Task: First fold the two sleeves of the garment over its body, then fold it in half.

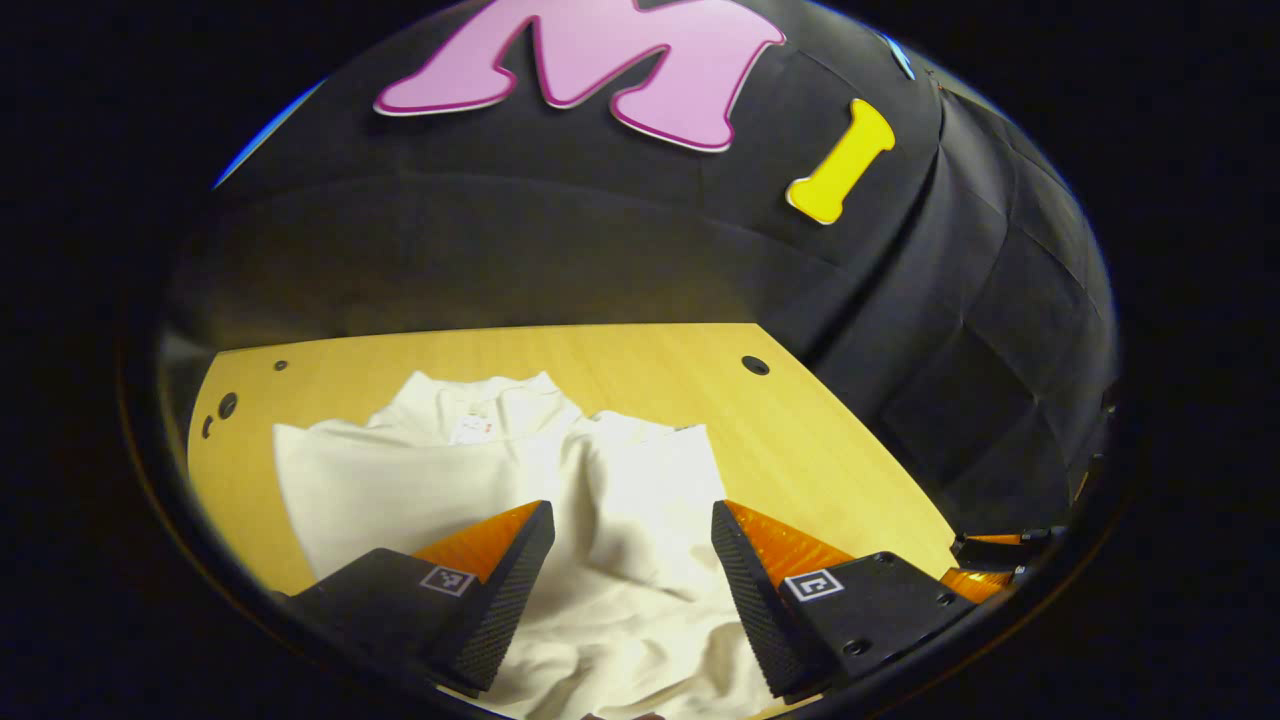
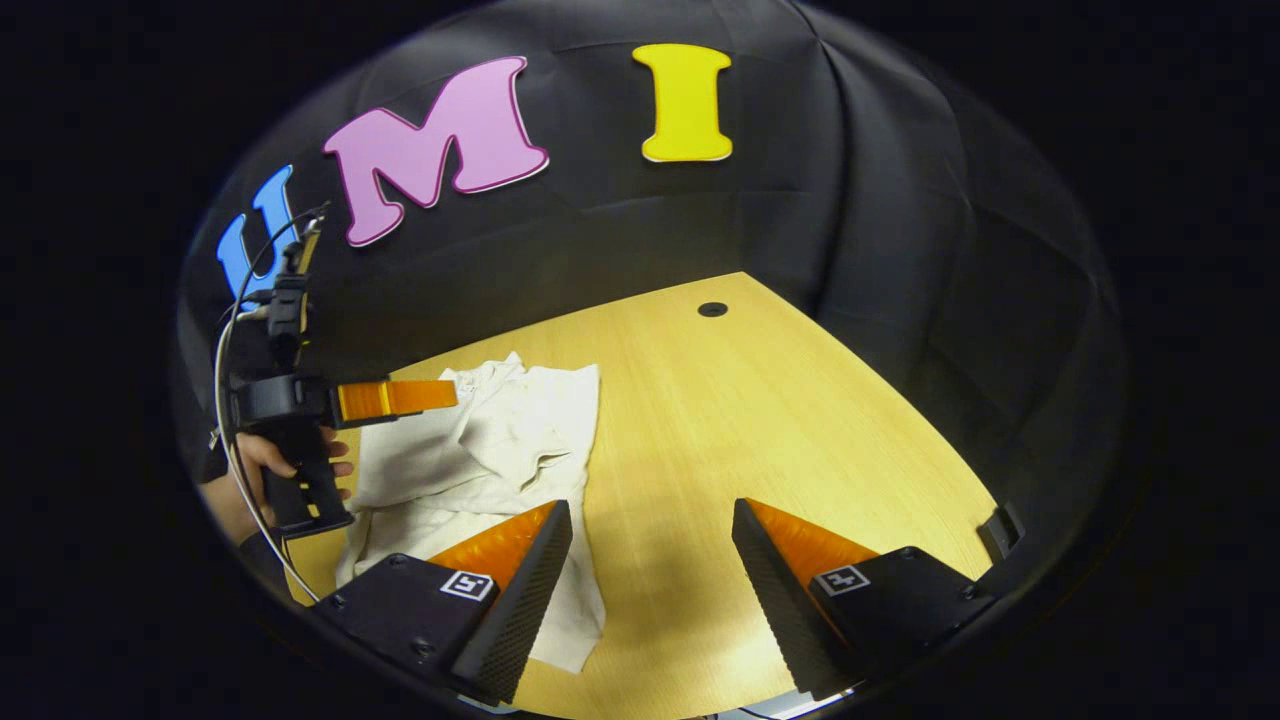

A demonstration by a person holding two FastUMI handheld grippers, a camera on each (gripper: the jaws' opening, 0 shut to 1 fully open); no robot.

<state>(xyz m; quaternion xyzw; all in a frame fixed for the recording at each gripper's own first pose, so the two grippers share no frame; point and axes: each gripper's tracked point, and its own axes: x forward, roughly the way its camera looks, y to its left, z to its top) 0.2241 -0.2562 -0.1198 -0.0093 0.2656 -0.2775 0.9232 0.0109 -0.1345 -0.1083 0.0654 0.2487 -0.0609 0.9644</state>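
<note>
A white garment lies on the wooden table, collar toward the booth wall. A sleeve on its right side lies folded over the body, and the cloth near me is rumpled. My left gripper hovers open above the garment's lower middle, holding nothing. In the right gripper view the garment is at the left, and a hand holds the left gripper above it. My right gripper is open over bare table, with one finger above the garment's right edge.
The table has a round cable hole near its far edge and bare wood to the garment's right. Black cloth walls close the far and right sides. Part of the right gripper peeks in at the table's right edge.
</note>
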